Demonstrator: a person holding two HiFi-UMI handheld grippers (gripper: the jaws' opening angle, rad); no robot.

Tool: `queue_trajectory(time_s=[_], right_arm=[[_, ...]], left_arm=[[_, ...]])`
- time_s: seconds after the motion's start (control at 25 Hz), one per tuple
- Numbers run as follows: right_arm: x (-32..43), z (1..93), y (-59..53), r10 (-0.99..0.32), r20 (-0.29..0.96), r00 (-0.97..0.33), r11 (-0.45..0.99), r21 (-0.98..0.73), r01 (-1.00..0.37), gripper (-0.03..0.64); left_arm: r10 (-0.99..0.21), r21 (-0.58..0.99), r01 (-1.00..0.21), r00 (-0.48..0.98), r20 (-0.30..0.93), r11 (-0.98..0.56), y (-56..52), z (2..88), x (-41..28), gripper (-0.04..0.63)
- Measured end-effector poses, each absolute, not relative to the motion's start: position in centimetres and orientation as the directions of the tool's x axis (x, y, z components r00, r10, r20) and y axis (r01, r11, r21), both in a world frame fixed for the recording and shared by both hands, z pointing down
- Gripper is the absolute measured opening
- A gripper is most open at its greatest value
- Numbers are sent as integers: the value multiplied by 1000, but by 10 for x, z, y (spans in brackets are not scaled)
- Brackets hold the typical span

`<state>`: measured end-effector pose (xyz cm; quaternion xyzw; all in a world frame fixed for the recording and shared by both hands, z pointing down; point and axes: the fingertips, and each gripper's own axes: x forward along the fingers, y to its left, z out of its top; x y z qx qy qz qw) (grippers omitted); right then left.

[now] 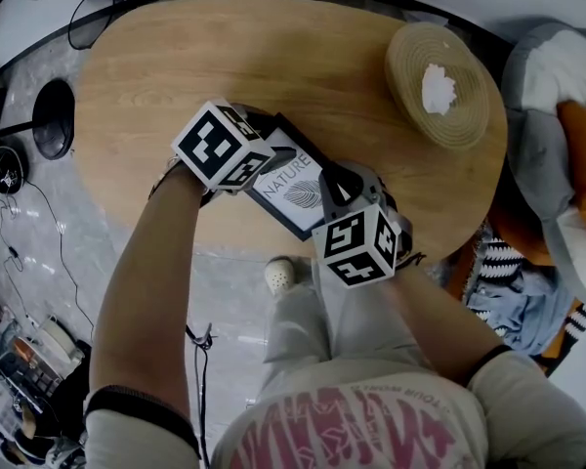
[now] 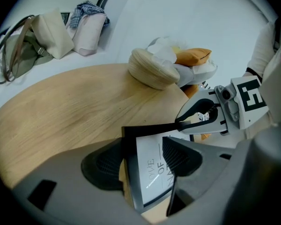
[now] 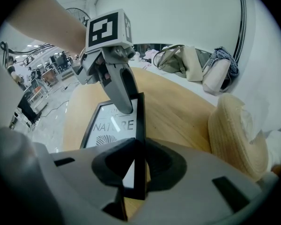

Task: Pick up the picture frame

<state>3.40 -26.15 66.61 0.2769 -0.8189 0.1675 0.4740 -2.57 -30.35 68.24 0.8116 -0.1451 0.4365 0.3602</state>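
A black picture frame (image 1: 291,189) with a white print reading NATURE sits at the near edge of the oval wooden table (image 1: 225,57). My right gripper (image 3: 136,165) is shut on the frame's right border (image 3: 139,125), which runs edge-on between the pads. In the head view the right gripper (image 1: 330,186) is at the frame's near right corner. My left gripper (image 2: 140,161) straddles the opposite end of the frame (image 2: 152,172) with its jaws wide. One pad (image 2: 180,156) lies over the glass, and a strip of wood shows between the other pad (image 2: 103,165) and the frame.
A straw hat (image 1: 439,81) with something white in it lies at the table's far right. Bags (image 3: 187,62) are beyond the table's far edge. Clothes (image 1: 566,115) are piled to the right. A fan (image 1: 54,115) and cables are on the floor at left.
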Motion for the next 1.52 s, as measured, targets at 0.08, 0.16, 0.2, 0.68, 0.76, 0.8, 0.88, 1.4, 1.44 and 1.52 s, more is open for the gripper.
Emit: queue_trajectory(time_s=[0.08, 0.16, 0.2, 0.68, 0.76, 0.8, 0.88, 1.4, 1.44, 1.52], right_arm=[[35, 667, -261, -294, 870, -395, 790, -11, -613, 72], [37, 669, -261, -293, 873, -391, 789, -10, -614, 72], [37, 669, -261, -292, 874, -388, 789, -9, -615, 72], [39, 667, -250, -290, 890, -351, 798, 22, -603, 72], [40, 665, -248, -291, 893, -343, 802, 32, -597, 74], [41, 663, -247, -292, 894, -340, 802, 36, -596, 74], [41, 659, -245, -294, 895, -336, 802, 40, -596, 75], [29, 637, -237, -348, 880, -325, 798, 96, -594, 81], [28, 636, -237, -353, 878, -323, 798, 102, -595, 81], [24, 631, -237, -366, 872, -326, 794, 109, -598, 83]], left_arm=[[58, 448, -565, 576, 815, -692, -307, 682, -28, 226], [45, 441, -570, 576, 816, -693, -309, 681, -28, 197], [44, 439, -571, 575, 817, -694, -308, 681, -28, 193], [8, 487, -624, 610, 792, -610, -296, 662, -35, 124], [-7, 501, -632, 625, 780, -590, -294, 655, -35, 113], [-15, 508, -636, 632, 775, -581, -292, 651, -36, 107], [-25, 518, -641, 642, 767, -567, -289, 644, -36, 100], [-81, 495, -682, 627, 775, -538, -268, 608, -50, 80], [-84, 493, -684, 625, 777, -537, -267, 605, -52, 80], [-93, 487, -687, 623, 777, -539, -266, 600, -56, 78]])
